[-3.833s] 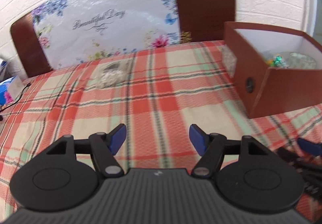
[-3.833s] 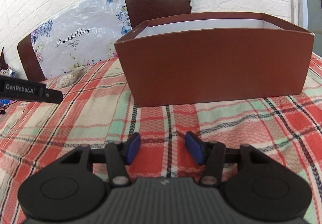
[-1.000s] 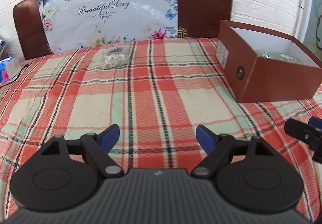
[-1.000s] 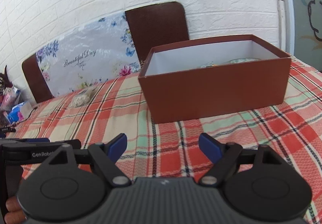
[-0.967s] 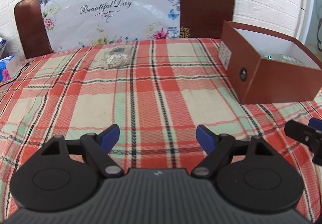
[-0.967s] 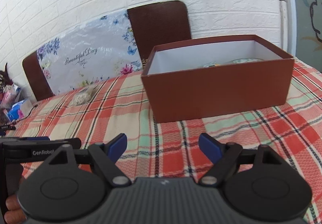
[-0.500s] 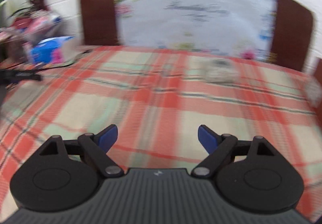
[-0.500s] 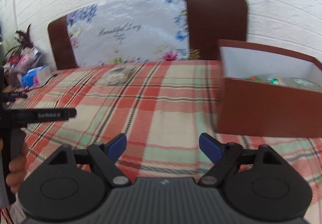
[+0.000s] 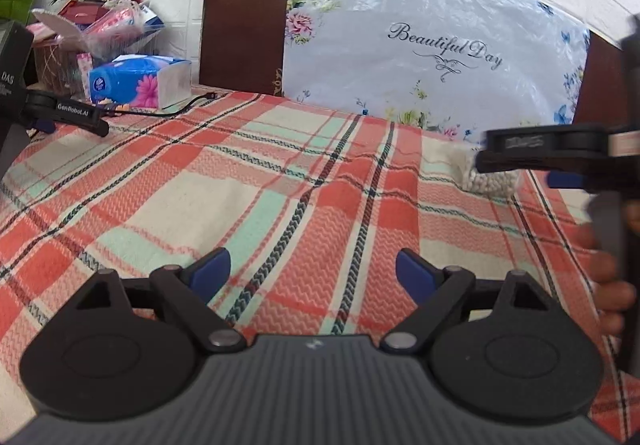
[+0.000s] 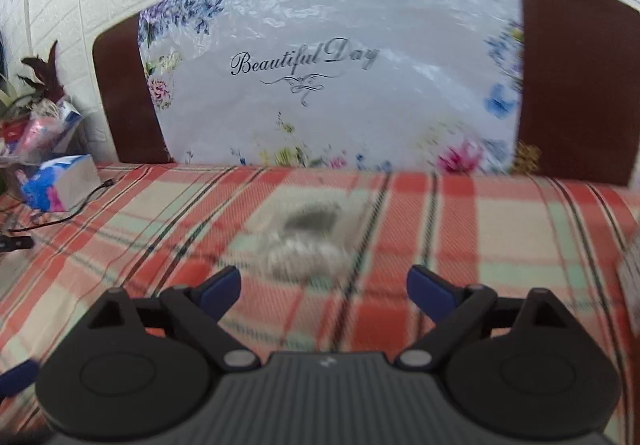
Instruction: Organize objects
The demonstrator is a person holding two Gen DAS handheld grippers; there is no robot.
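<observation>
A clear bag of small white beads (image 10: 308, 241) lies on the plaid tablecloth (image 10: 500, 241), blurred, just beyond my right gripper (image 10: 323, 287), which is open and empty with the bag straight ahead of its gap. In the left wrist view the bag (image 9: 490, 177) shows at the right, partly hidden behind the right gripper's body (image 9: 560, 153). My left gripper (image 9: 312, 273) is open and empty above bare cloth (image 9: 240, 197). The brown box is out of view.
A floral "Beautiful Day" plastic sheet (image 9: 432, 45) leans on a brown headboard (image 9: 244, 21) at the back. A blue tissue pack (image 9: 136, 81), a black cable (image 9: 180, 107) and clutter (image 9: 100, 21) sit at the far left. Another black device (image 9: 60, 111) shows at the left edge.
Both grippers have swung left, away from the brown box, which has left both views. The right gripper has moved up close to the bead bag. Both stay open.
</observation>
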